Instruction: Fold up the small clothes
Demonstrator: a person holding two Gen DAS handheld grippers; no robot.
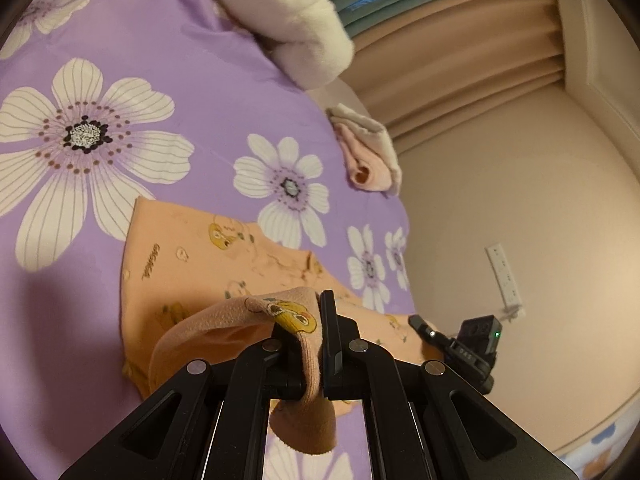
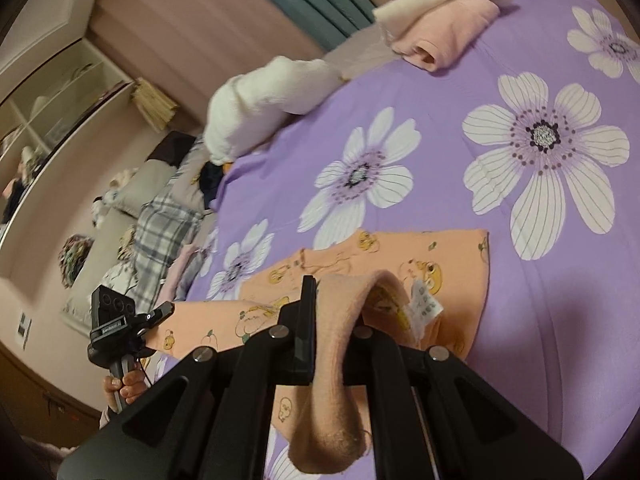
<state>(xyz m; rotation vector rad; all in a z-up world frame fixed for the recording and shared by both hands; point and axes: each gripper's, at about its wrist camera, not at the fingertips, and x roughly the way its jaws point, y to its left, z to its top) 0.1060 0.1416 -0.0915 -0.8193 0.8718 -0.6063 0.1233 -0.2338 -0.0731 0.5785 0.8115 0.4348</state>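
A small orange garment with yellow cartoon prints lies on the purple flowered bedsheet. My left gripper is shut on one edge of it, and the fabric is lifted and draped over the fingers. My right gripper is shut on another edge of the same garment, with a white care label hanging beside it. Each gripper shows in the other's view: the right one at lower right, the left one at lower left.
A folded pink and white garment lies near the bed's edge; it also shows in the right wrist view. A white plush bundle lies further back. Beige curtains, a wall socket, pillows and a plaid blanket are nearby.
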